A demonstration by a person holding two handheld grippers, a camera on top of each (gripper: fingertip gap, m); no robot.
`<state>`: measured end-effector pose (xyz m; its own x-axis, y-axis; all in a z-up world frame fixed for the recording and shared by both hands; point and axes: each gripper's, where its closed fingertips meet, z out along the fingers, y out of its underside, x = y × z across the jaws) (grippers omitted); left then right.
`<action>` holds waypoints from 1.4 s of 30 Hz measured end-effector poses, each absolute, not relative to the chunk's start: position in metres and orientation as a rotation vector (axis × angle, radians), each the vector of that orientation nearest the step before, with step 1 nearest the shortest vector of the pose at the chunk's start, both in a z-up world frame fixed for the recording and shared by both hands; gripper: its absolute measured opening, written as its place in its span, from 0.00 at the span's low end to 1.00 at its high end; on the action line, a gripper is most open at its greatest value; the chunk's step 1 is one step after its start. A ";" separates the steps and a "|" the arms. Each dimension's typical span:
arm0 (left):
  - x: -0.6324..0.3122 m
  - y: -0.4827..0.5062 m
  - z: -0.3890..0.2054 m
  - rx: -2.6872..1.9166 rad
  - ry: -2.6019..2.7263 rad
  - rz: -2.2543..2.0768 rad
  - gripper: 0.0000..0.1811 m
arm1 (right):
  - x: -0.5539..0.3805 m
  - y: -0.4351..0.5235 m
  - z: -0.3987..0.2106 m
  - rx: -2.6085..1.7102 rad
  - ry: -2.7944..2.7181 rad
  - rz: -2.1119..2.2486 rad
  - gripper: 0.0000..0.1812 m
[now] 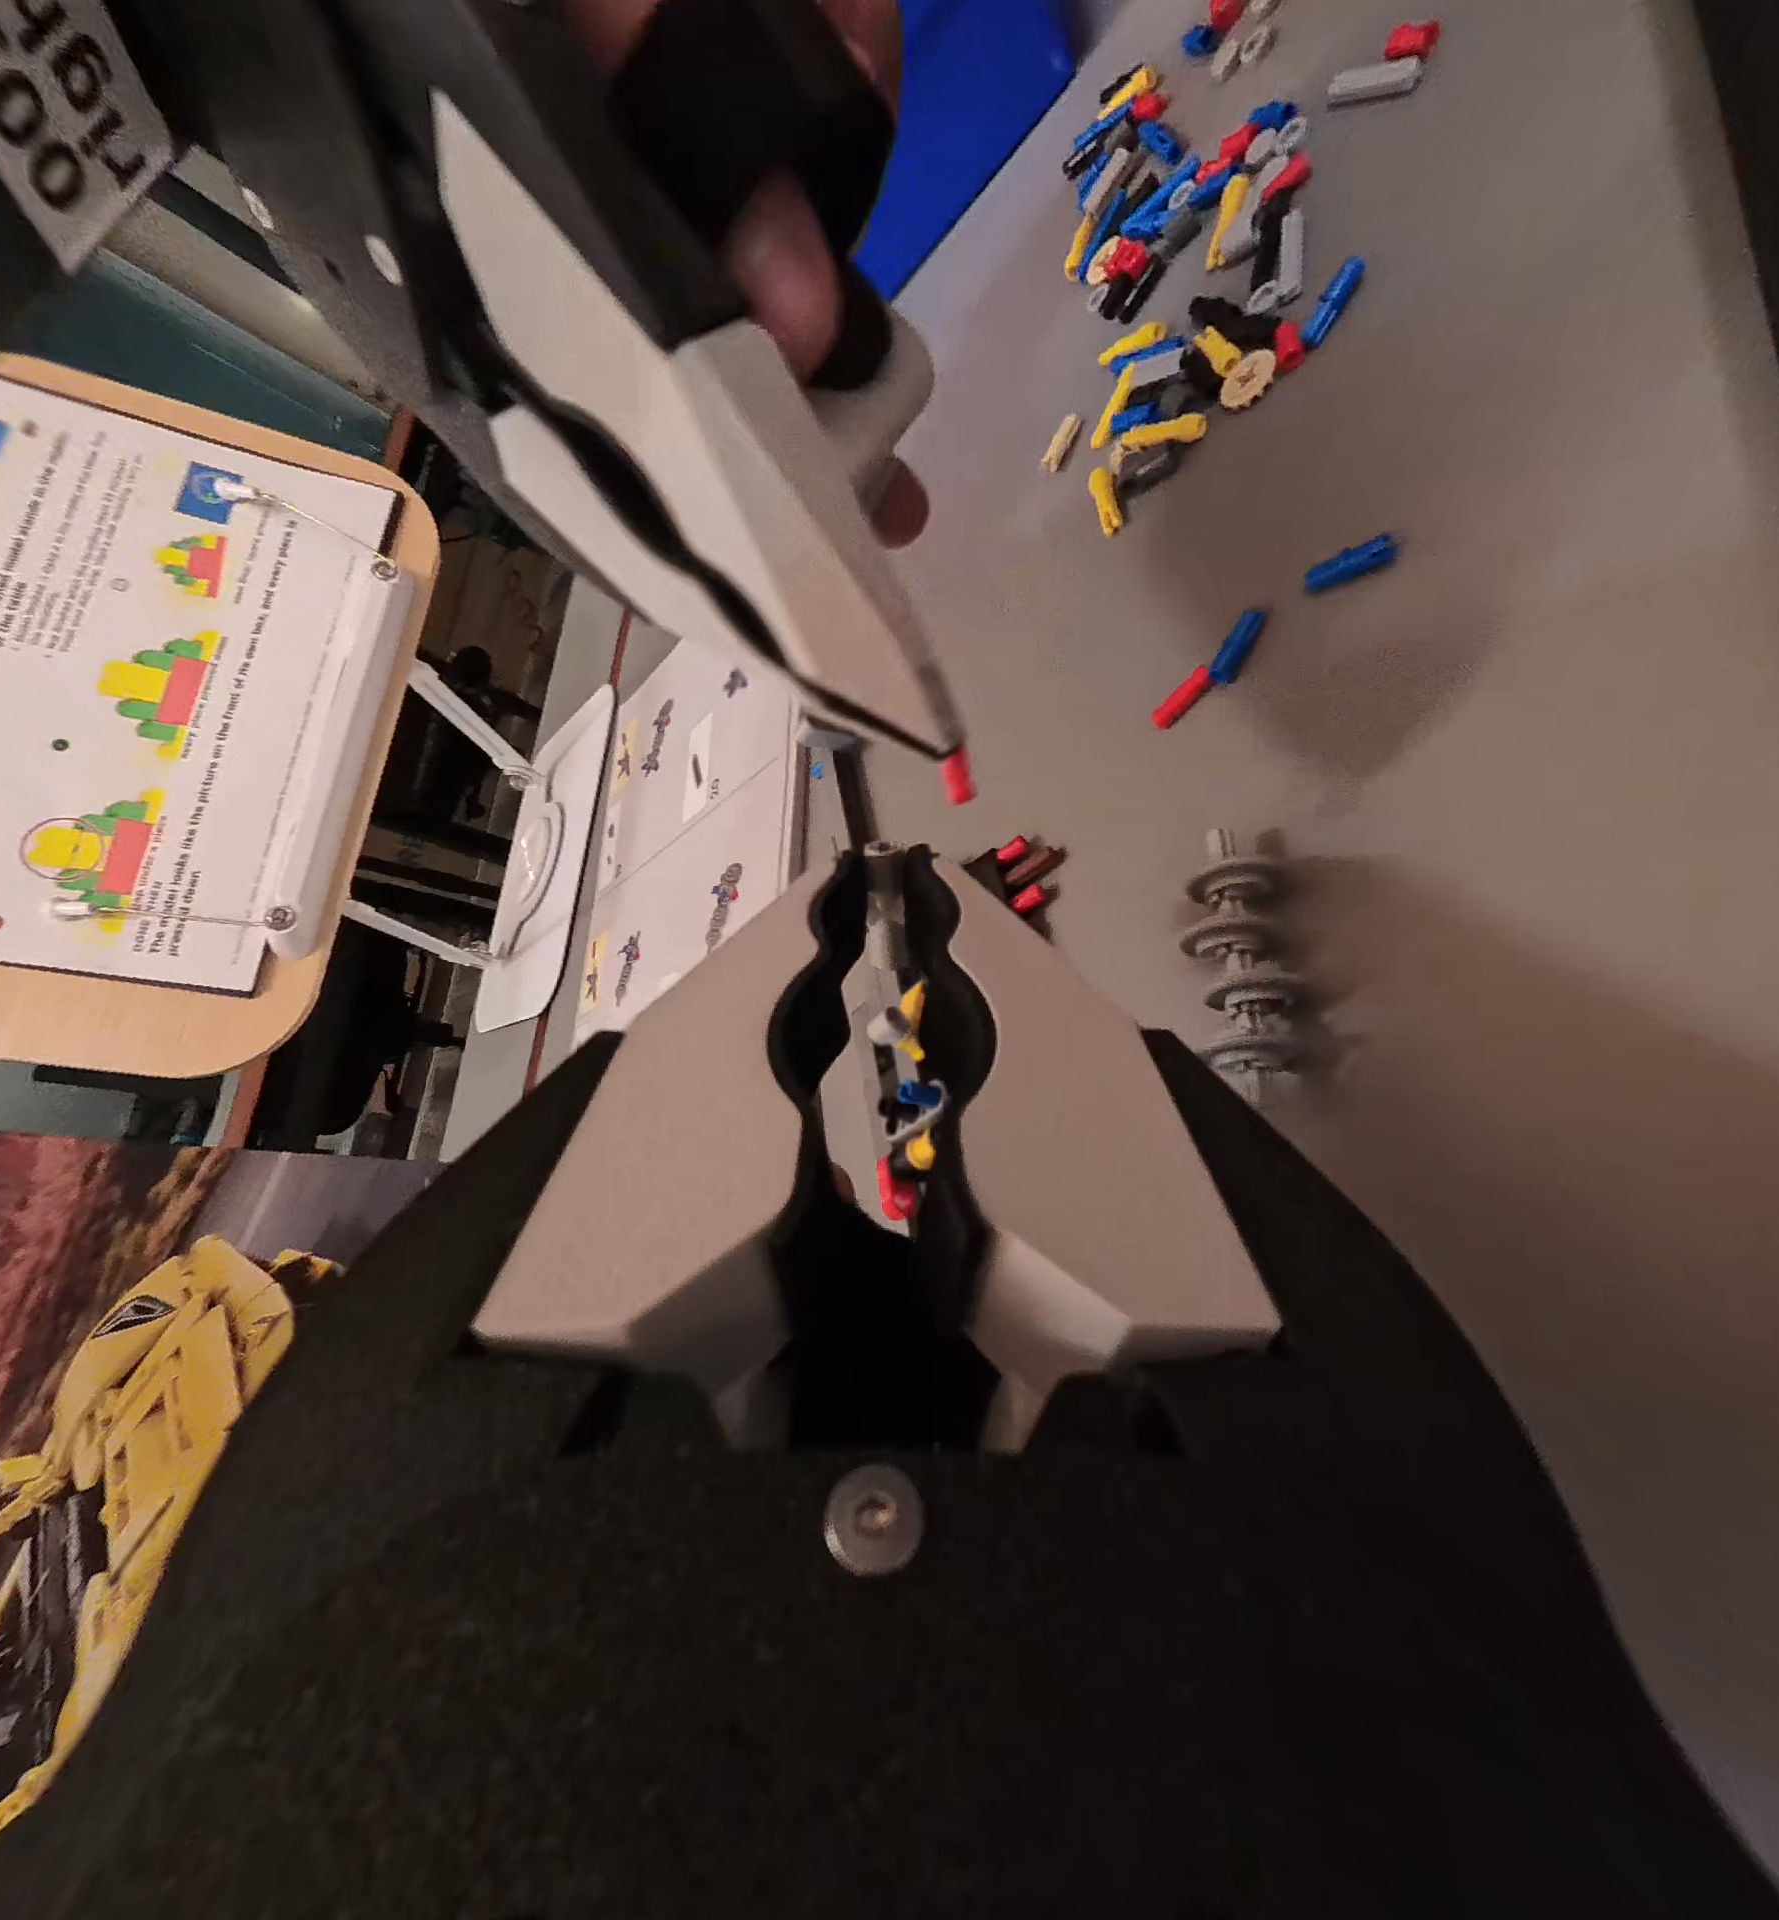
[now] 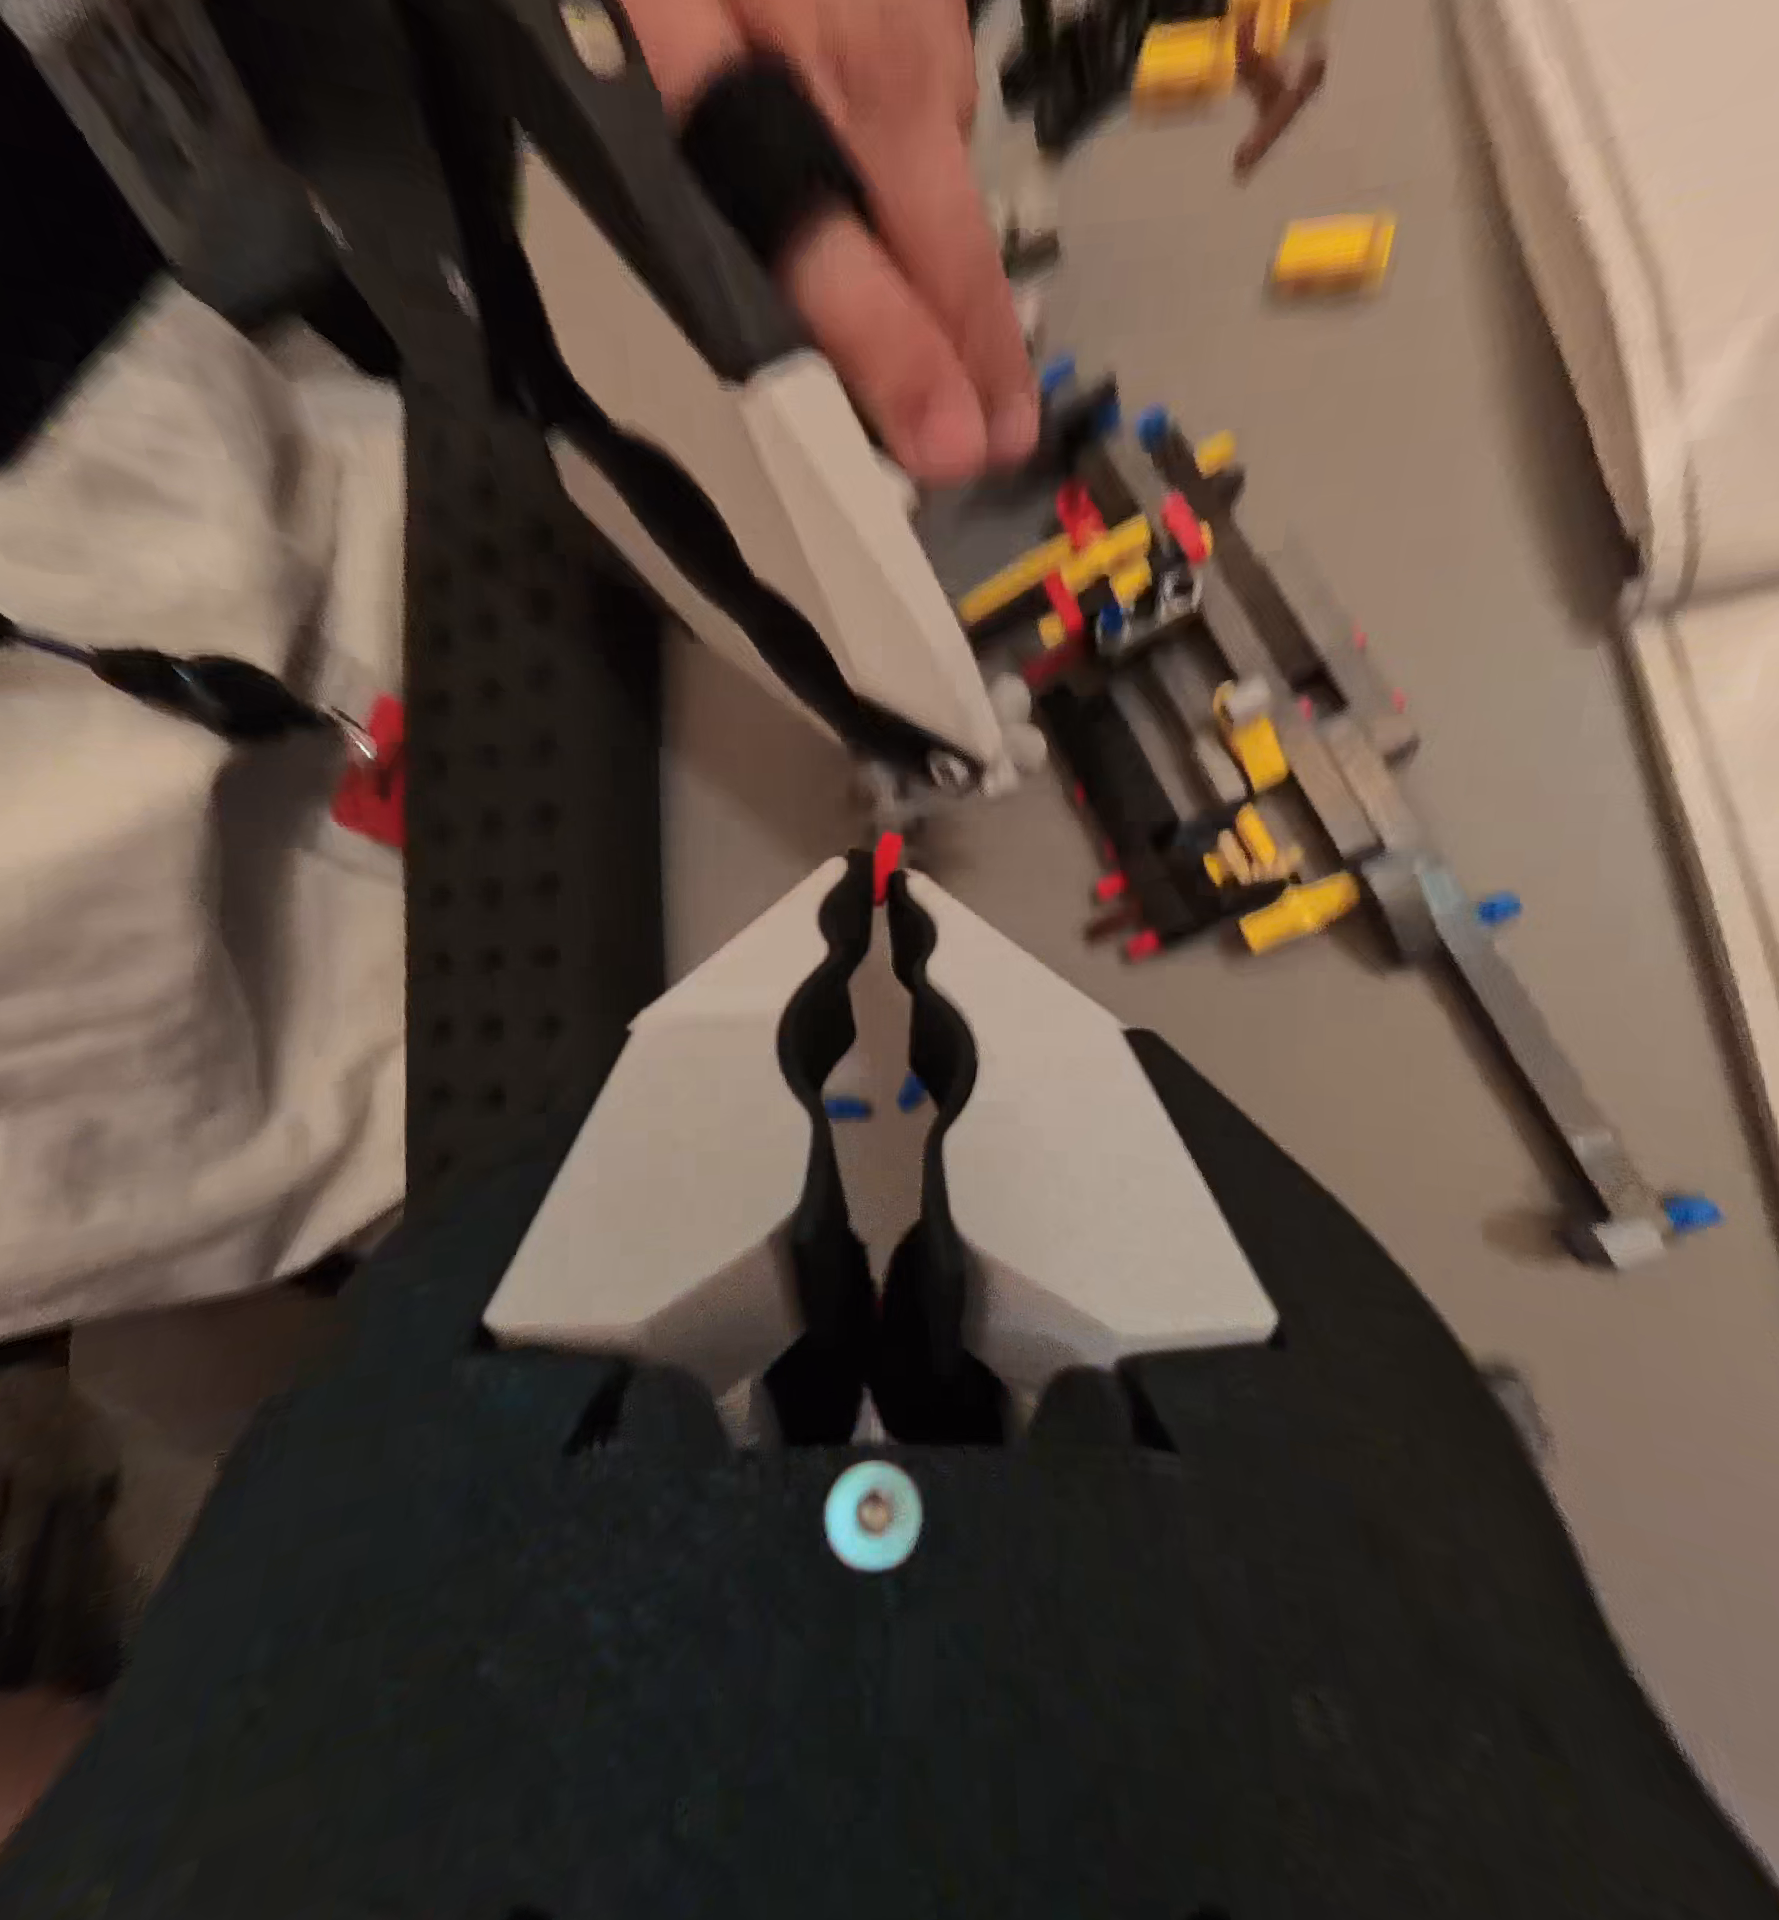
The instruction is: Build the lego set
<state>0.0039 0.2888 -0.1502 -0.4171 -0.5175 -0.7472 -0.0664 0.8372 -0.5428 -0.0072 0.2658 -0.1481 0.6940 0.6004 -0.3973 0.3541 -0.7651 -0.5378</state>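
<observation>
Red pin (image 2: 886,864) pinched at right gripper (image 2: 877,883) fingers' very tips

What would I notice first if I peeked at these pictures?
The two grippers meeting tip to tip in the middle: the right gripper pinches a tiny red pin, and the left gripper holds a small grey piece. Next, the colourful pile of loose pieces on the grey table, top right.

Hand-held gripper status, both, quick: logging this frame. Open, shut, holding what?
Left hand-held gripper: shut on a grey piece.
Right hand-held gripper: shut on a small red pin.
</observation>
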 end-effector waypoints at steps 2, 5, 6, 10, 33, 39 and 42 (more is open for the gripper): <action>0.004 0.289 -0.154 -0.438 1.971 -0.527 0.03 | -0.015 0.277 -0.138 -2.371 -0.677 0.833 0.01; 0.005 0.292 -0.154 -0.473 1.971 -0.528 0.03 | -0.012 0.286 -0.135 -2.296 -0.580 0.819 0.01; 0.006 0.294 -0.153 -0.486 1.966 -0.535 0.03 | -0.011 0.289 -0.135 -2.268 -0.537 0.827 0.01; 0.006 0.296 -0.150 -0.526 1.959 -0.587 0.03 | -0.008 0.293 -0.137 -2.196 -0.392 0.838 0.01; 0.008 0.310 -0.159 -0.502 1.970 -0.431 0.03 | 0.025 0.222 -0.212 -2.564 -0.516 0.182 0.01; 0.008 0.311 -0.159 -0.502 1.968 -0.423 0.03 | 0.026 0.216 -0.211 -2.532 -0.445 0.166 0.05; 0.008 0.310 -0.159 -0.492 1.969 -0.417 0.03 | 0.028 0.218 -0.211 -2.508 -0.396 0.124 0.04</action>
<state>0.0078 0.3100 -0.1588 -0.3966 -0.5106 -0.7629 -0.1573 0.8565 -0.4915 0.0282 0.2178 -0.2114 0.9514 0.3080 0.0004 0.2531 -0.7810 -0.5709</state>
